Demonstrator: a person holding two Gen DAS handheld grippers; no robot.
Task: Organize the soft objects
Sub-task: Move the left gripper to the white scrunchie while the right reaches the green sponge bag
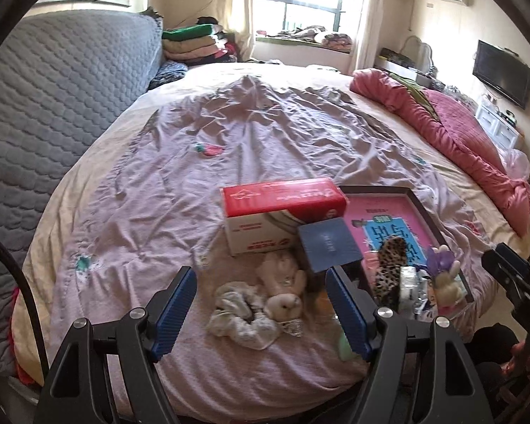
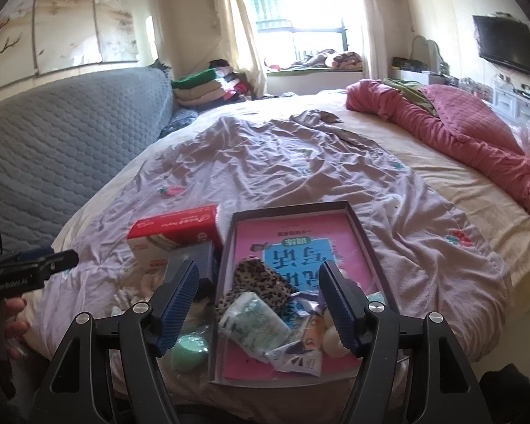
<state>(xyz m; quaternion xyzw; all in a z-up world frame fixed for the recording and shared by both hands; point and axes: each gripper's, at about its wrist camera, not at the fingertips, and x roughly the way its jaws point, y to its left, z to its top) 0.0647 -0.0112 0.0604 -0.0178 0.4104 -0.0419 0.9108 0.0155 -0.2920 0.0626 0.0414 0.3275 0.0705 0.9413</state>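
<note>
My left gripper is open above the near edge of the bed. Below the gap between its blue pads lie a small beige plush bunny and a white scrunchie, both untouched. A dark shallow tray lined with a pink book holds a leopard-print scrunchie, a tissue pack and a crumpled wrapper. My right gripper hovers open over those, gripping nothing. In the left wrist view the tray also shows a purple-and-white plush.
A red-and-white box and a blue box stand left of the tray on the wrinkled lilac sheet. A green round object lies near the bed edge. A pink quilt is on the right, a grey padded headboard on the left.
</note>
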